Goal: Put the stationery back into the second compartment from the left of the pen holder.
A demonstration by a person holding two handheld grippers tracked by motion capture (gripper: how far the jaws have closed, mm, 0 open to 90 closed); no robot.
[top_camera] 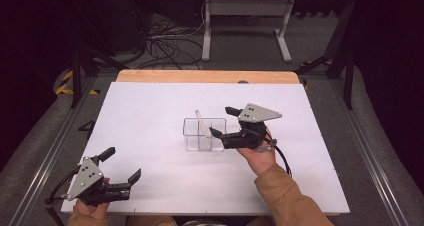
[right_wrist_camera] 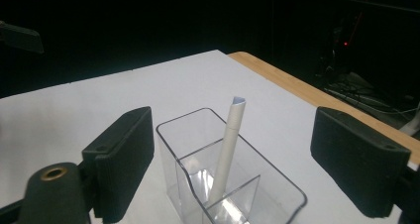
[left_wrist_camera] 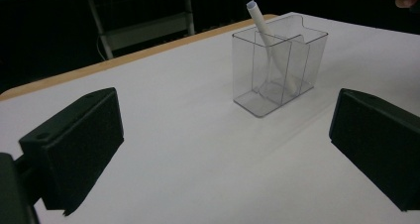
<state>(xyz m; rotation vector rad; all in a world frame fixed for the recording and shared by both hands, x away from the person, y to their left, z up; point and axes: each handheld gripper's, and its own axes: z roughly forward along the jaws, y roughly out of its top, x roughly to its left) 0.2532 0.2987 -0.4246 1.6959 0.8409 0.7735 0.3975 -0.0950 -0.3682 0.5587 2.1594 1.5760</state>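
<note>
A clear plastic box [top_camera: 192, 136] with inner dividers stands near the middle of the white tabletop [top_camera: 150, 106]. A white pen [top_camera: 202, 122] leans in one of its compartments, its top poking out above the rim. My right gripper [top_camera: 220, 121] hovers just right of the box, open, and its jaws do not touch the pen. In the right gripper view the pen [right_wrist_camera: 229, 144] and the box [right_wrist_camera: 178, 154] sit between and below the wide-apart jaws. My left gripper [top_camera: 121, 164] rests open at the near left corner, facing the box [left_wrist_camera: 297, 60] and the pen [left_wrist_camera: 262, 26].
The table's wooden far edge [top_camera: 207, 76] shows beyond the white surface. Behind it on the floor are a white desk frame [top_camera: 245, 8] and a tangle of cables [top_camera: 165, 46]. Metal rails [top_camera: 50, 151] run along both sides of the table.
</note>
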